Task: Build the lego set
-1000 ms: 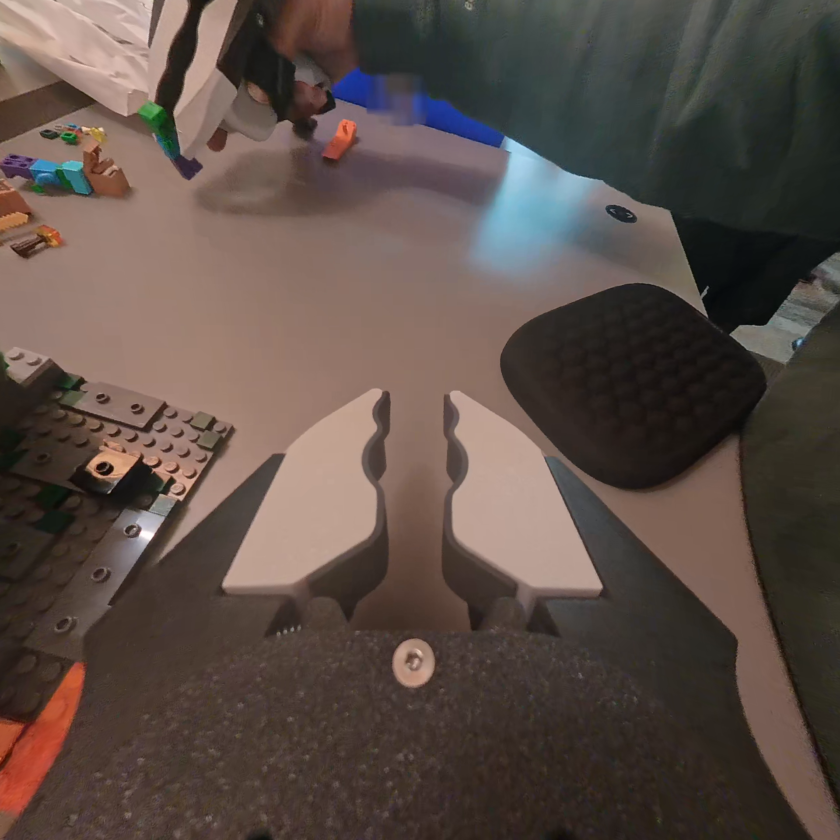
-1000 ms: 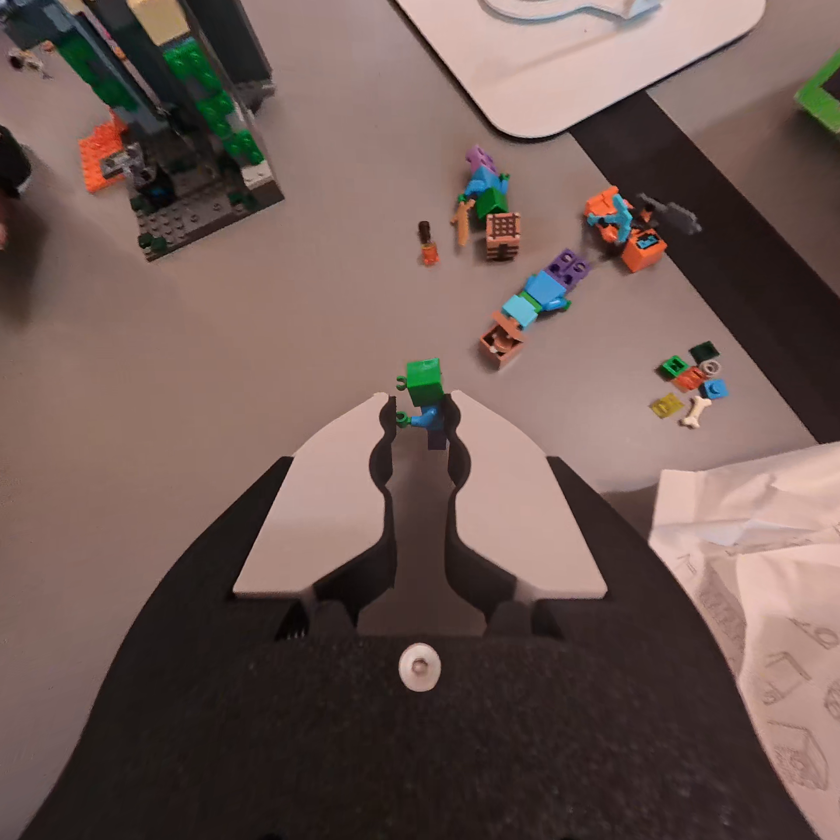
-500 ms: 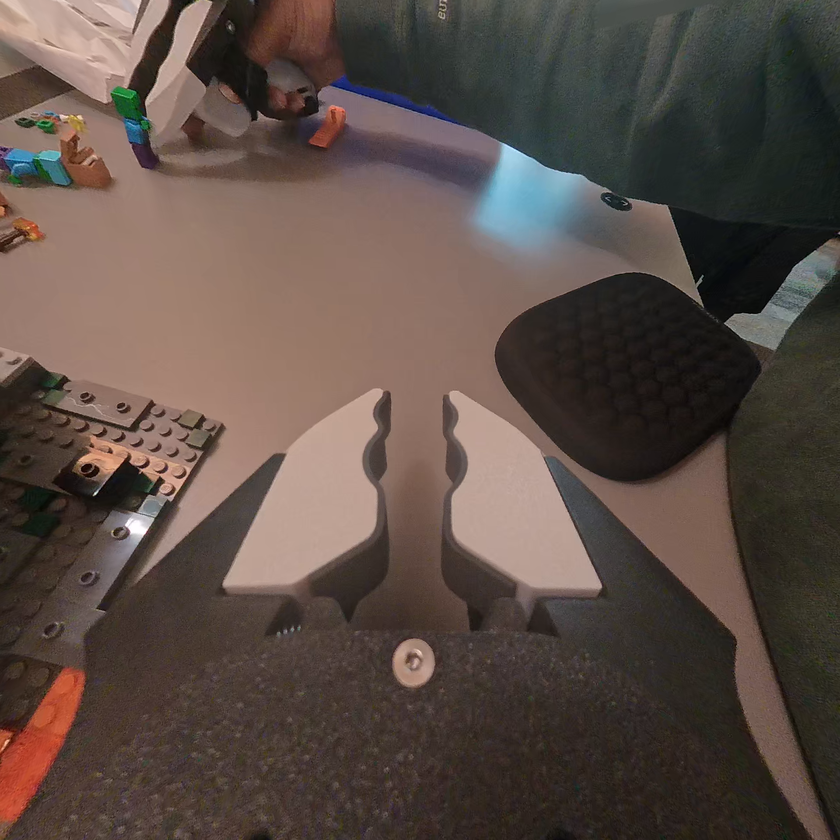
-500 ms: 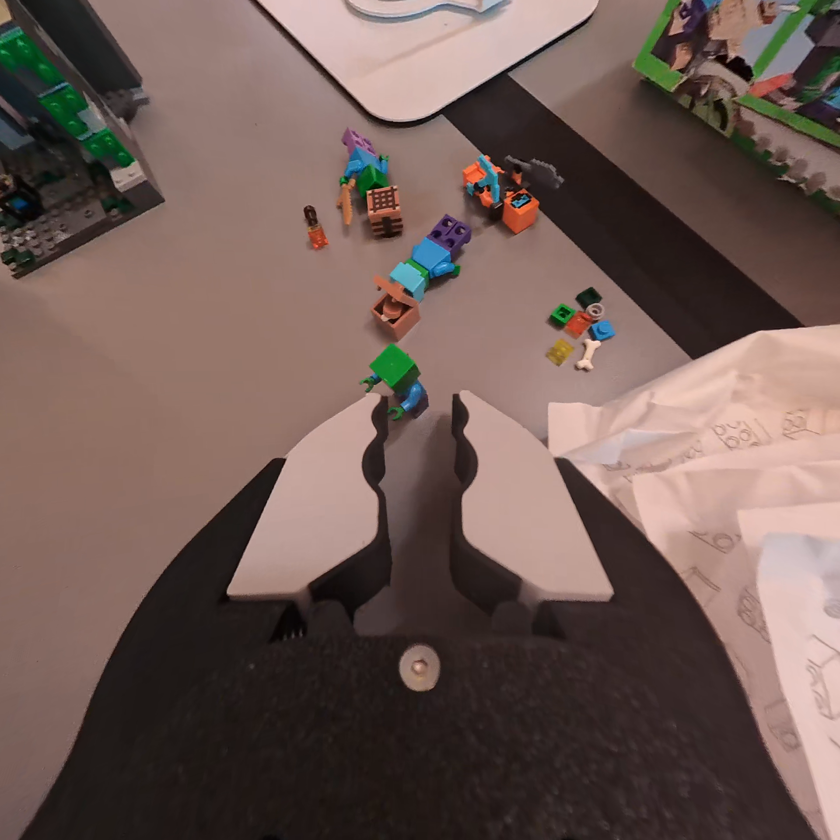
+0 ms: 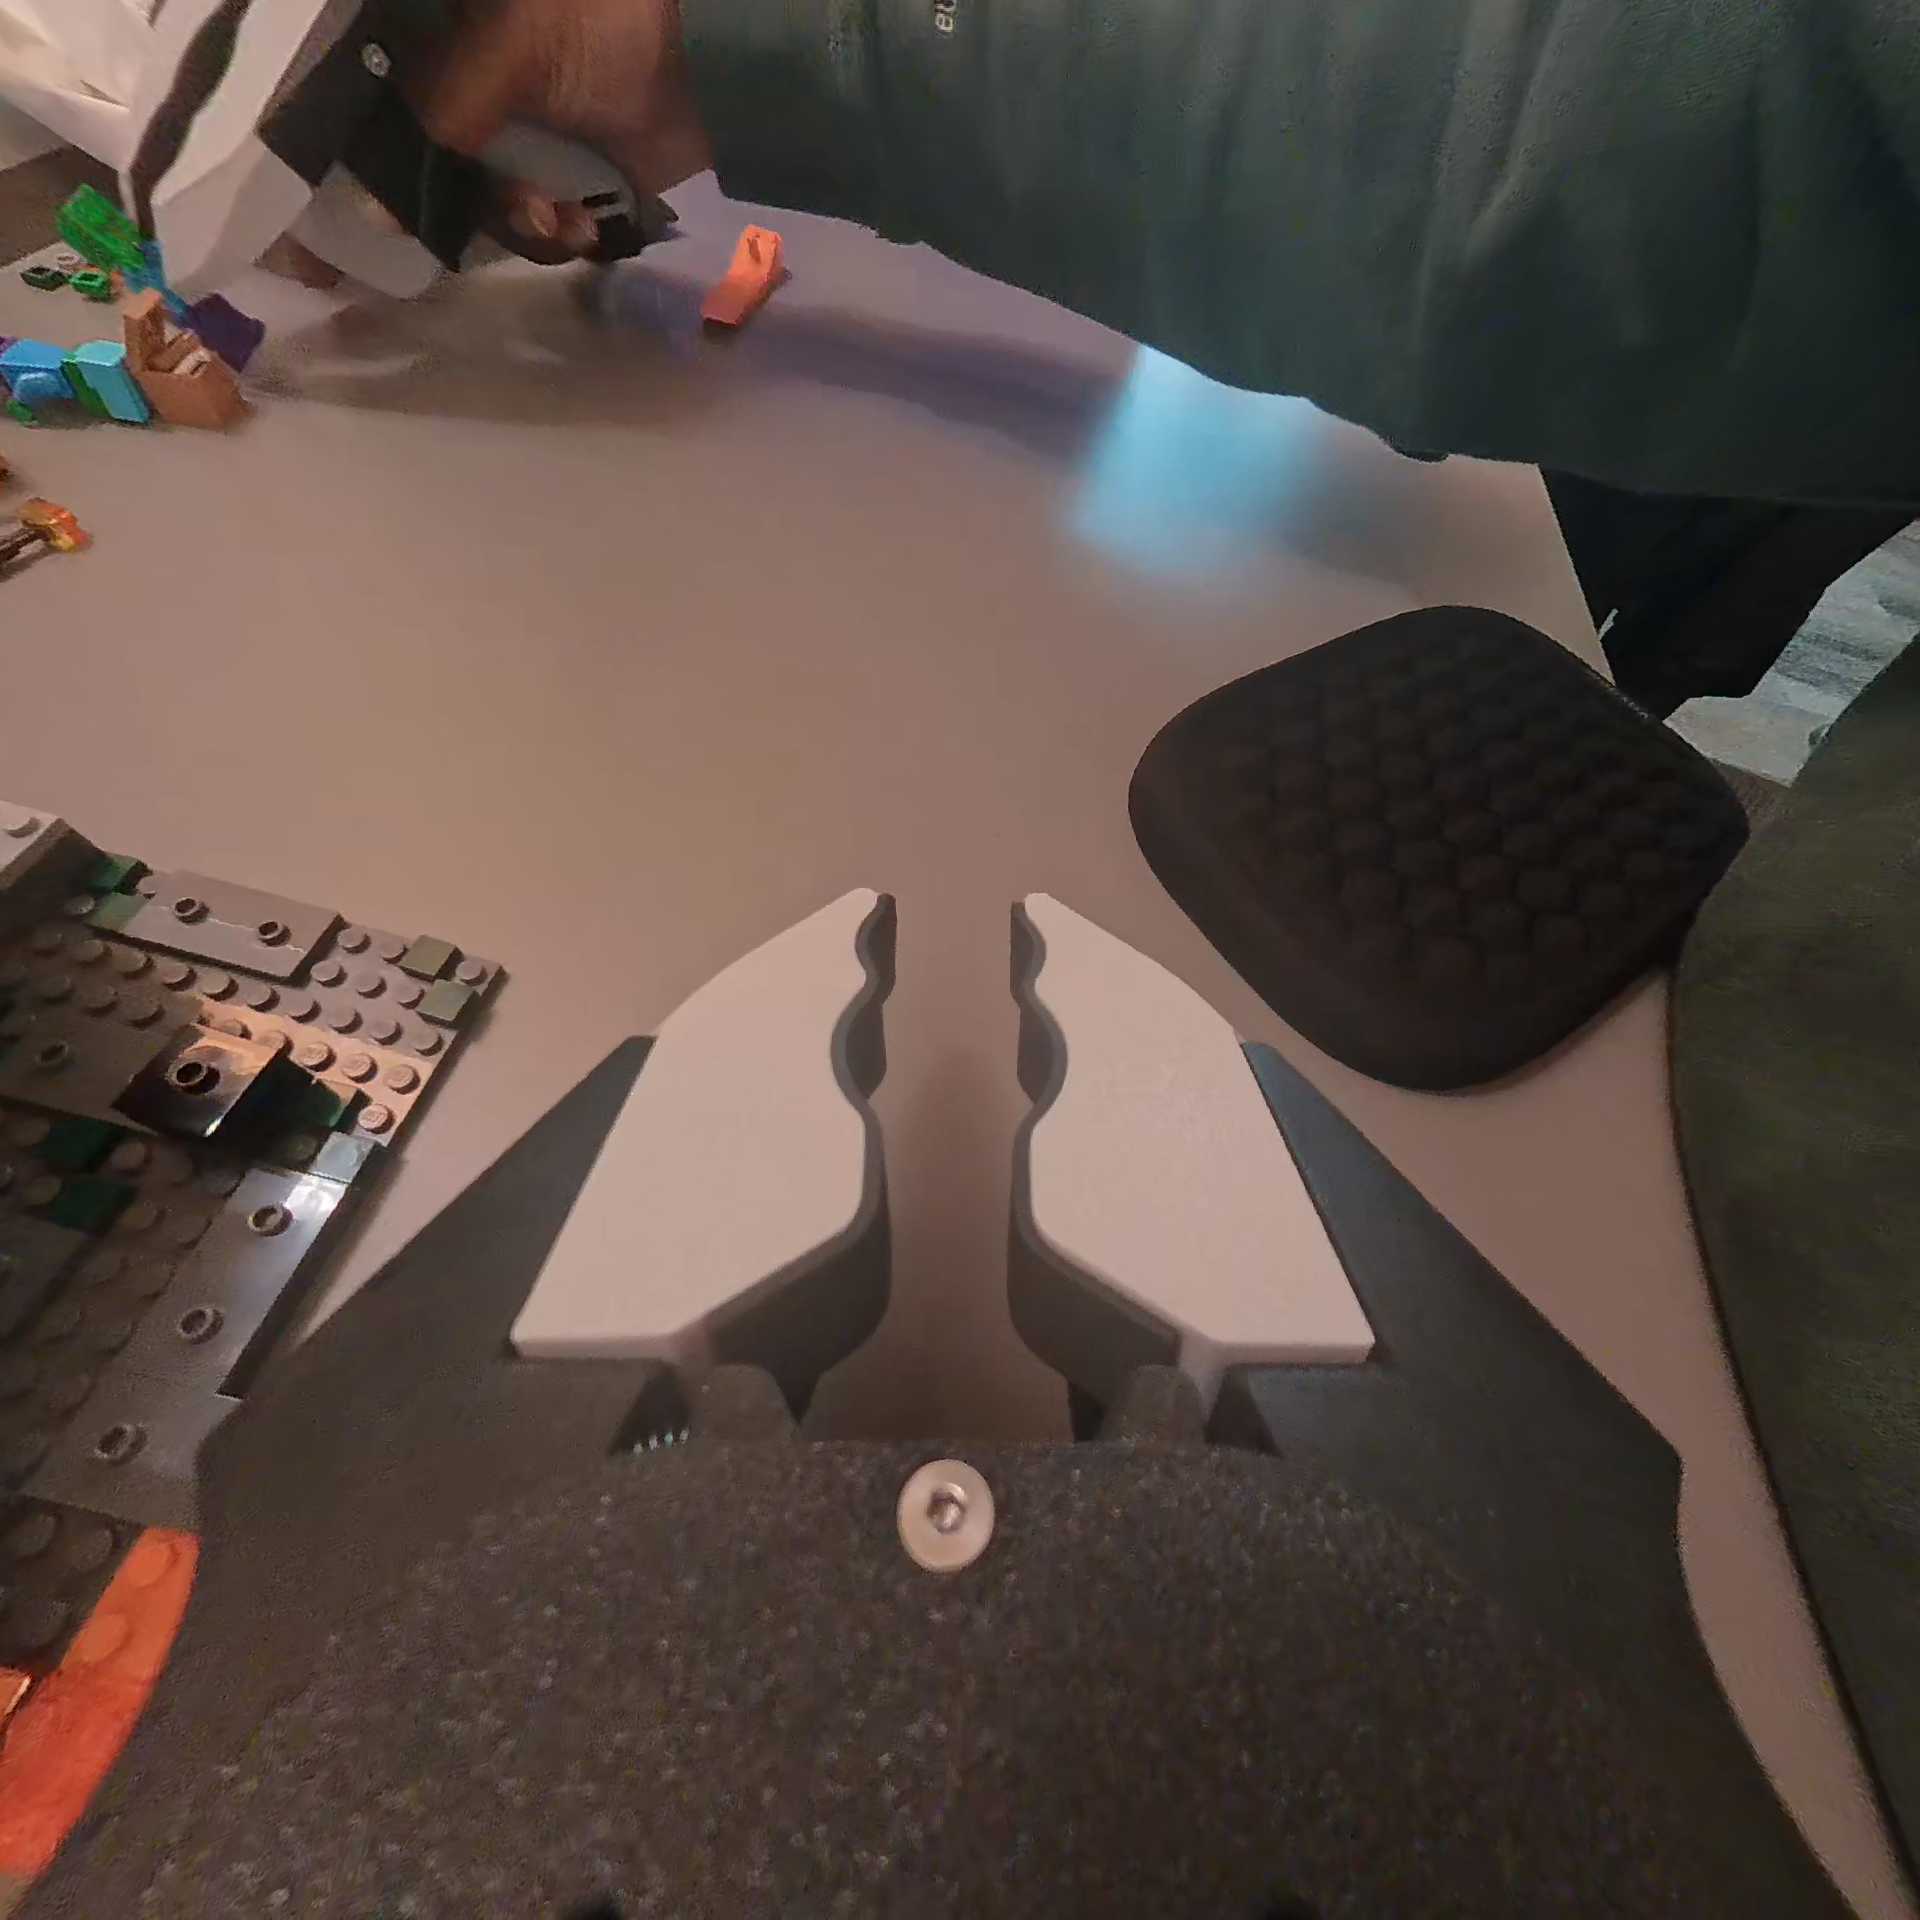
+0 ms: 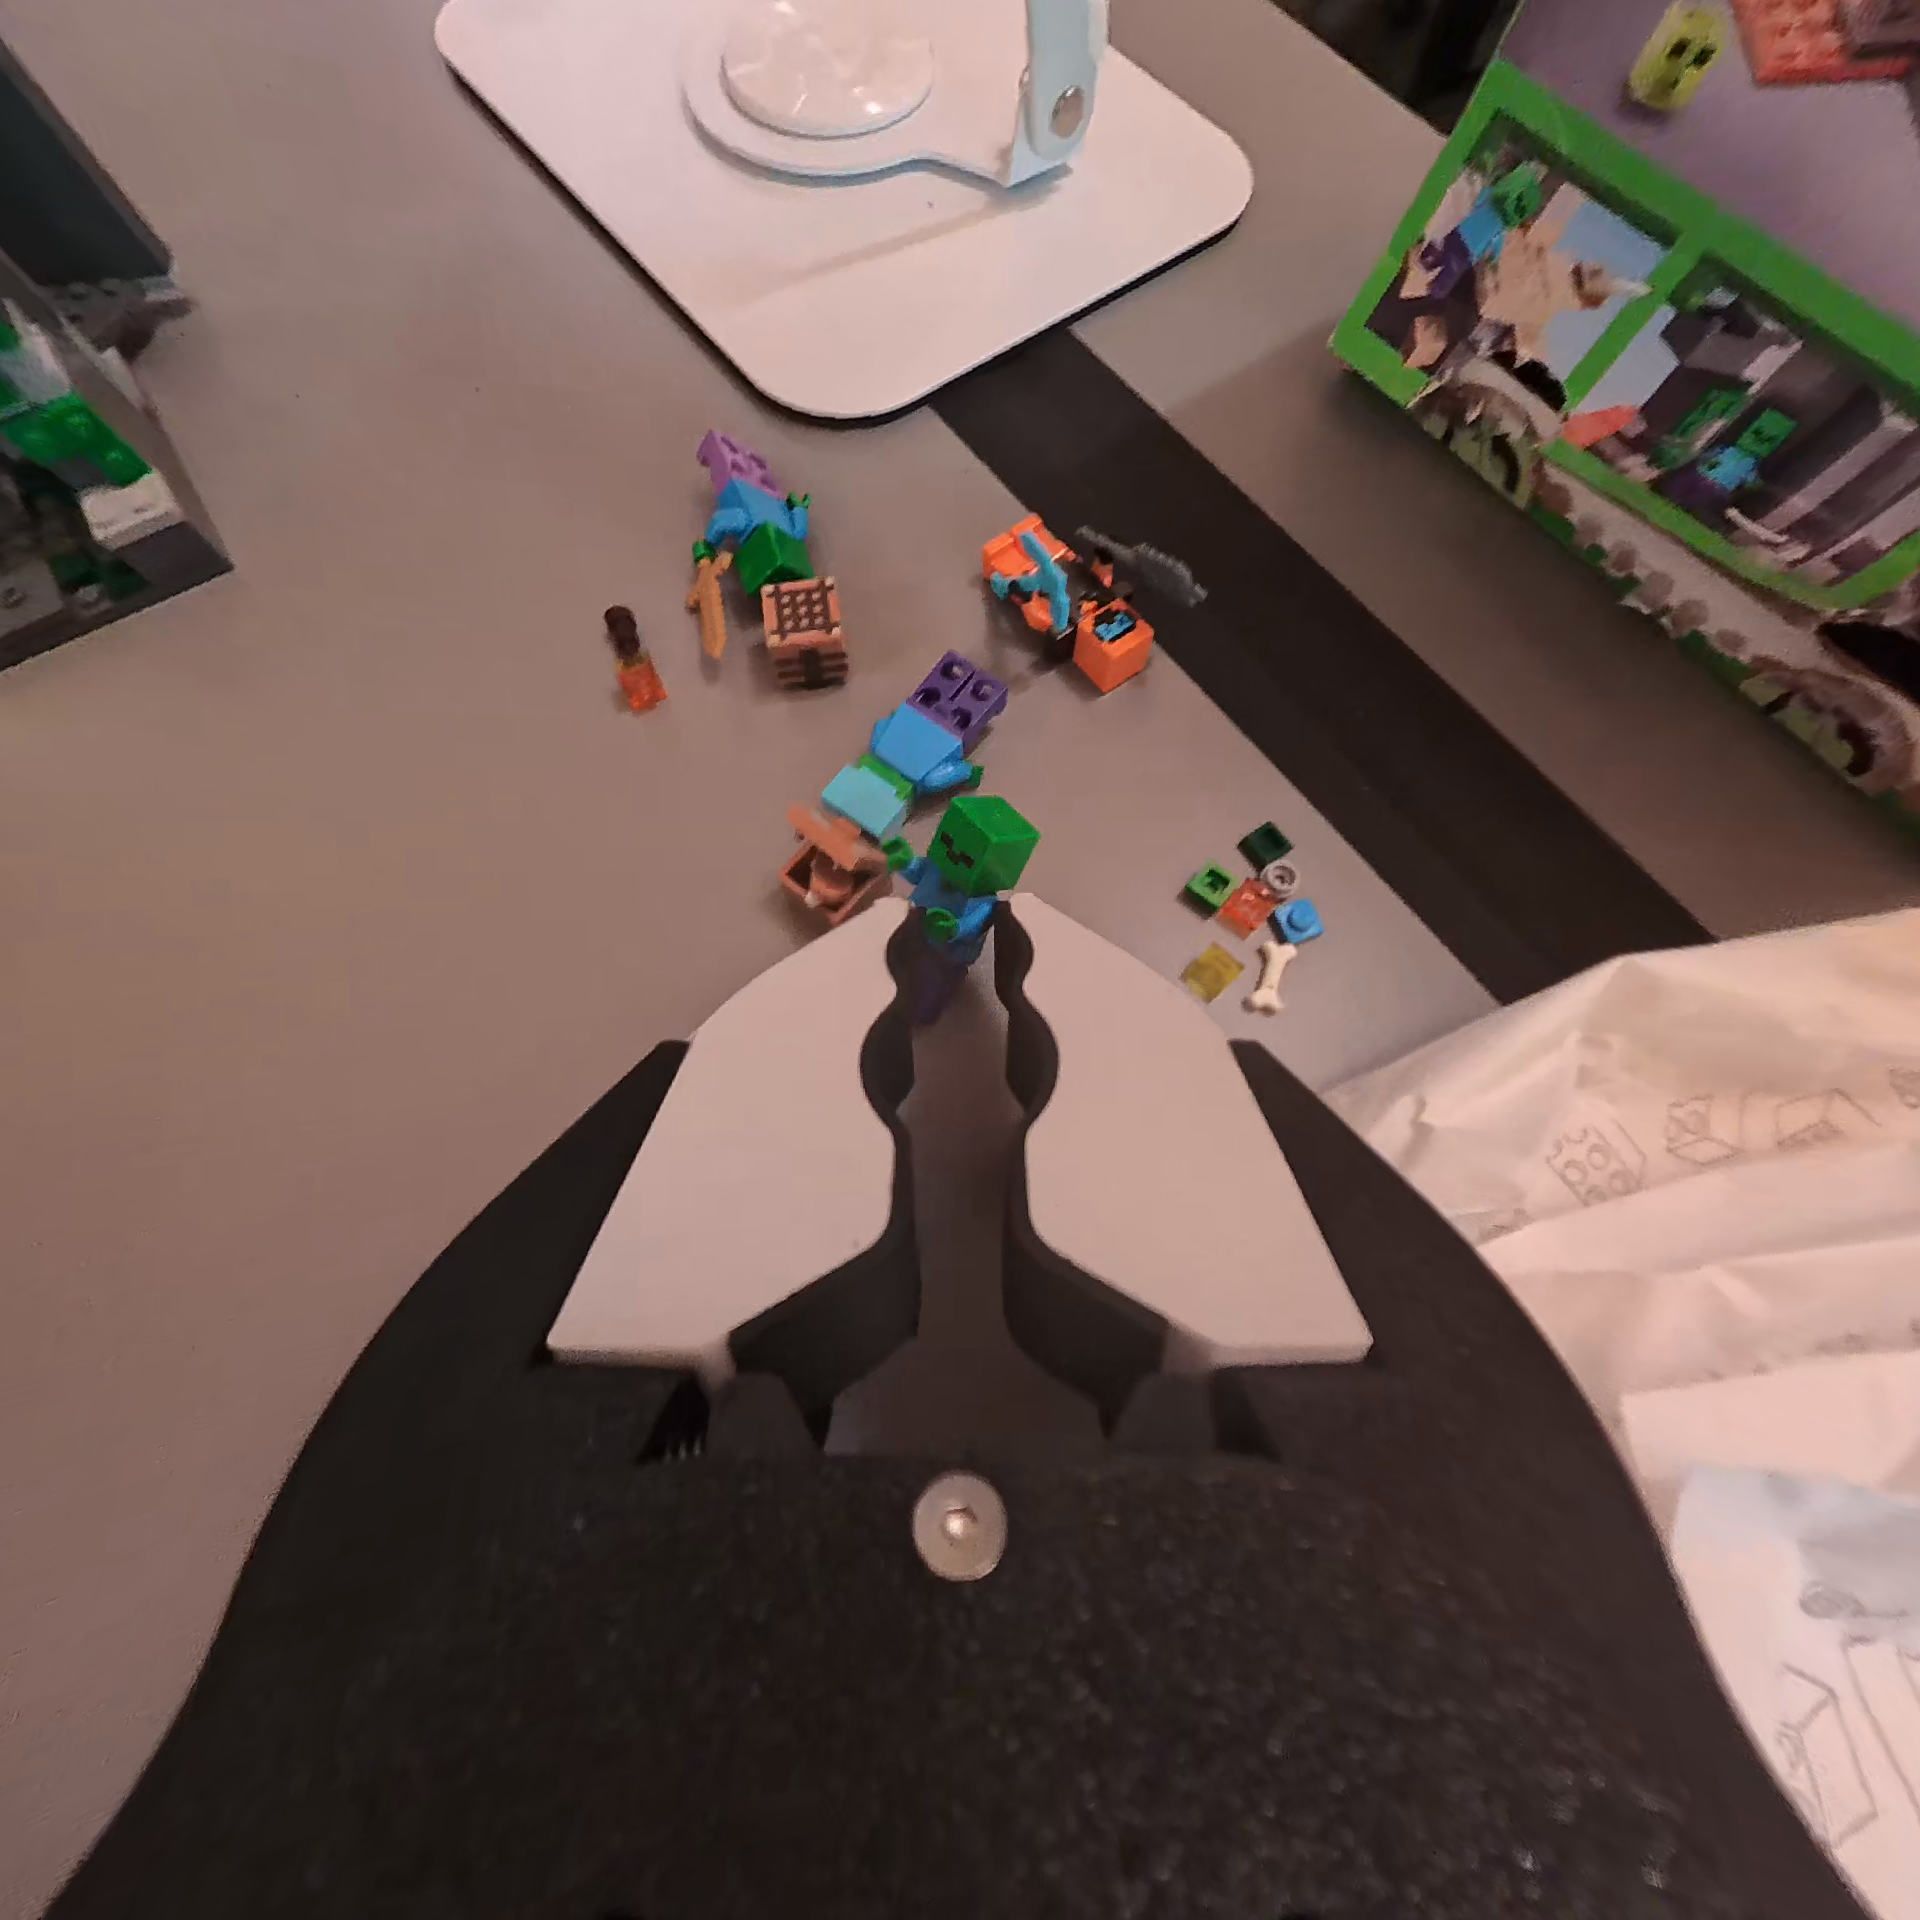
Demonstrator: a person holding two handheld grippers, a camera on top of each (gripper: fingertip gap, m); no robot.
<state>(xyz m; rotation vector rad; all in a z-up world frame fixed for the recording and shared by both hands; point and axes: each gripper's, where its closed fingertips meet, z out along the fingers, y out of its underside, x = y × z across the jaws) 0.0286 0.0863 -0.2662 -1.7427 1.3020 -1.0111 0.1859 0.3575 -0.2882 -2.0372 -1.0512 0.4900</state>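
Note:
In the right wrist view my right gripper (image 6: 951, 909) is shut on a small brick figure (image 6: 982, 847) with a green cube head, blue torso and purple legs. Both fingertips press on its torso and it leans a little to the right. It is just in front of a brown chest piece (image 6: 831, 878) and a second figure (image 6: 914, 748) lying on the grey table (image 6: 364, 831). In the left wrist view the held figure (image 5: 99, 223) shows blurred at the far left under a person's hand. My left gripper (image 5: 953, 904) is open and empty above bare table, between a grey studded build (image 5: 208, 1039) and a black pad (image 5: 1434, 831).
Loose small pieces (image 6: 1252, 914) and orange pieces (image 6: 1081, 613) lie ahead. A white mat (image 6: 1091, 260) is at the back, a green box (image 6: 1662, 395) at the right, paper sheets (image 6: 1662, 1247) at the near right. An orange piece (image 5: 743, 281) lies under a dark green sleeve (image 5: 1247, 208). Left tips to right tips: about 30 centimeters.
My right gripper widened its jaws half a second ago, the figure tilted at the tips, and the pads have closed on it again. It moved right toward the loose pieces. The left gripper barely moved.

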